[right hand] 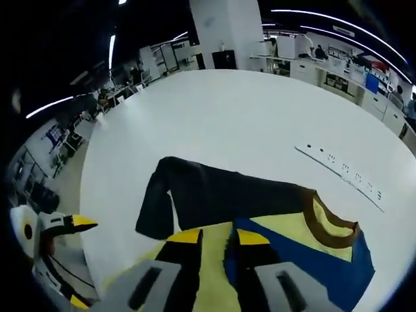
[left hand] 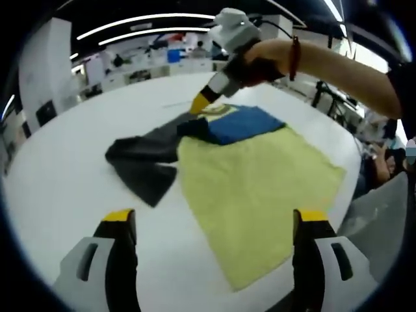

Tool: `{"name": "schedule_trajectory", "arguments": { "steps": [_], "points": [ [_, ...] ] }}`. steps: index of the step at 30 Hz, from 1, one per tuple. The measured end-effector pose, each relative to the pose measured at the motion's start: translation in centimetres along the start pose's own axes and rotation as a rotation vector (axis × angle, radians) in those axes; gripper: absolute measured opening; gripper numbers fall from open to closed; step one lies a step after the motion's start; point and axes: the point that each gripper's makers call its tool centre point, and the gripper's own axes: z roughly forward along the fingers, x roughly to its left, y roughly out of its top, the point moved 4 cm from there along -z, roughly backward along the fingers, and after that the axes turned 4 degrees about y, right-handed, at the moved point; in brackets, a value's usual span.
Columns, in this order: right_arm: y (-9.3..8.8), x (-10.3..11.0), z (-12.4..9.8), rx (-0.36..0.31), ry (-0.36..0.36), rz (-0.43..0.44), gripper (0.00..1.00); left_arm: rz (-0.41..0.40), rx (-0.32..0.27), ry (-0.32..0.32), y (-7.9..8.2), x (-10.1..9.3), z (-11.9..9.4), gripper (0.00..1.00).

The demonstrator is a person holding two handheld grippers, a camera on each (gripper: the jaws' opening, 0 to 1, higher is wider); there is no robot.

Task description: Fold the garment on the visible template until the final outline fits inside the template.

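Note:
A garment lies flat on the white table (left hand: 71,188): yellow body (left hand: 260,188), blue panel (left hand: 244,123), dark grey sleeve (left hand: 146,162) spread to the left. In the right gripper view its brown collar (right hand: 328,227) lies to the right and the dark sleeve (right hand: 208,192) runs across ahead. My right gripper (right hand: 220,237) has its jaws nearly together over the fabric where yellow meets blue. From the left gripper view the right gripper (left hand: 205,104), held by a hand, touches the garment's far edge. My left gripper (left hand: 214,218) stands wide open above the near yellow hem, holding nothing.
A thin strip with dark marks (right hand: 341,172) lies on the table beyond the collar. The left gripper (right hand: 55,231) shows at the table's edge in the right gripper view. Office desks (left hand: 149,65) and a white pillar (right hand: 224,29) stand beyond the table.

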Motion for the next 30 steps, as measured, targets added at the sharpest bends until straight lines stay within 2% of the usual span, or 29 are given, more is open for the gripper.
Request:
{"name": "schedule_trajectory", "arguments": {
  "steps": [6, 12, 16, 20, 25, 30],
  "points": [
    [-0.3, -0.4, -1.0, 0.004, -0.003, -0.013, 0.19, 0.005, -0.009, -0.002, 0.3, -0.3, -0.2, 0.97],
    [-1.8, -2.3, -2.6, 0.029, -0.072, -0.007, 0.28, 0.005, -0.014, 0.004, 0.5, -0.3, -0.3, 0.98],
    [-2.8, -4.0, -4.0, 0.033, -0.126, 0.014, 0.4, 0.004, -0.022, 0.006, 0.8, -0.3, -0.4, 0.99],
    [-3.9, -5.5, -5.3, 0.052, -0.178, 0.022, 0.48, 0.01, -0.019, 0.002, 0.9, -0.5, -0.5, 0.99],
    [-5.3, -6.9, -6.7, 0.057, -0.199, 0.04, 0.65, 0.019, -0.018, 0.001, 1.0, -0.6, -0.7, 0.99],
    [-7.0, -8.1, -8.3, 0.053, -0.196, 0.059, 0.77, 0.017, -0.028, 0.001, 1.1, -0.9, -0.9, 0.99]
  ]
}}
